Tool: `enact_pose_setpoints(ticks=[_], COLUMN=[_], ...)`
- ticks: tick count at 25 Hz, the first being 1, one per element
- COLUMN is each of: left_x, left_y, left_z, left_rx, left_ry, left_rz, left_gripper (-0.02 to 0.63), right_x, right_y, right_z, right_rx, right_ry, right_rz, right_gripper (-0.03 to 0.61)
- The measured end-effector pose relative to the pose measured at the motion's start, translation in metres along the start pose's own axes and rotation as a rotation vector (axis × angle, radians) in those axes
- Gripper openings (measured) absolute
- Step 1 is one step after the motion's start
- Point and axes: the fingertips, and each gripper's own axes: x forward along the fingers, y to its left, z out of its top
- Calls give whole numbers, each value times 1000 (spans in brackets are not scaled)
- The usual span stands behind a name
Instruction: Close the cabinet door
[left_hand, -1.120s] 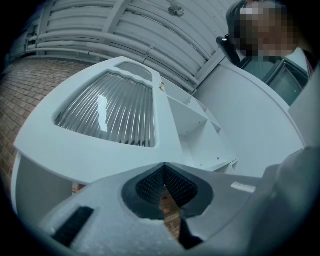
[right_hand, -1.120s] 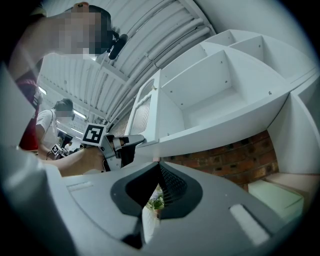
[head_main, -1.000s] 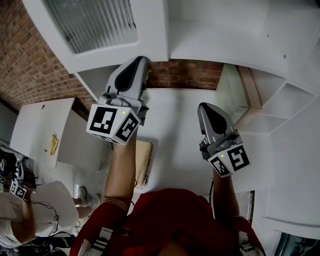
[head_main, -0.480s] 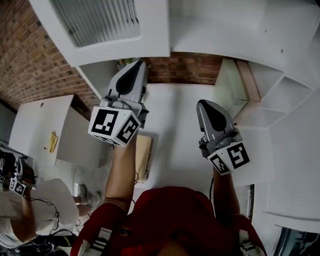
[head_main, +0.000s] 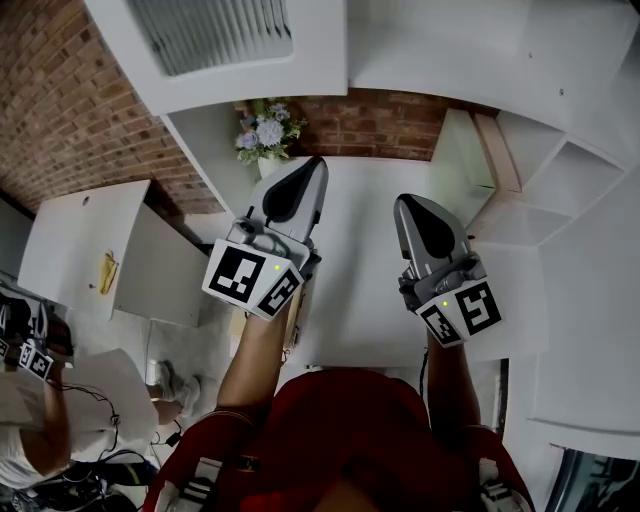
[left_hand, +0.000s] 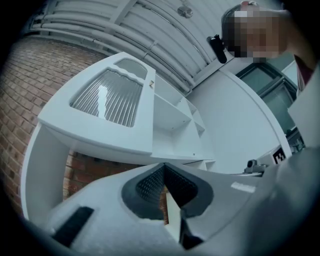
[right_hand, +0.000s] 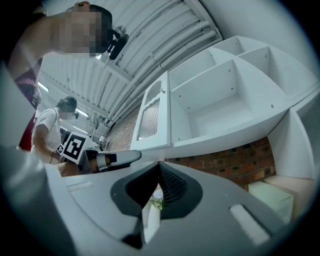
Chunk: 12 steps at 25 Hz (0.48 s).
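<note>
The white cabinet door (head_main: 220, 40) with a ribbed glass pane hangs at the upper left; in the left gripper view the door (left_hand: 112, 97) lies about flush with the open shelves (left_hand: 175, 115) beside it. My left gripper (head_main: 318, 162) is shut and empty, below the door and apart from it, its tips (left_hand: 164, 165) meeting. My right gripper (head_main: 404, 201) is also shut on nothing, its tips (right_hand: 160, 163) pointing under the shelf unit (right_hand: 225, 95). Neither gripper touches the cabinet.
A vase of flowers (head_main: 262, 130) stands against the brick wall (head_main: 380, 125) at the back of the white counter (head_main: 360, 260). Open white shelves (head_main: 560, 180) rise at the right. A low white cabinet (head_main: 90, 250) and another person (head_main: 35, 420) are at the left.
My left gripper has come down and to the right, away from the door's lower edge, uncovering the flowers. The right gripper has barely shifted.
</note>
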Motion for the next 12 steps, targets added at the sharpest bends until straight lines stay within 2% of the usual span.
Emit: enact_pose_setpoints(ticks=[12], left_x=[-23], left_y=[-45], left_z=[-17], left_rx=[-37], left_ry=[24], left_rz=[-39], left_gripper=[0], right_x=[-22], right_y=[19], right_z=[5], right_rx=[-1], right_ry=[-6], right_rz=[-4], right_gripper=[12])
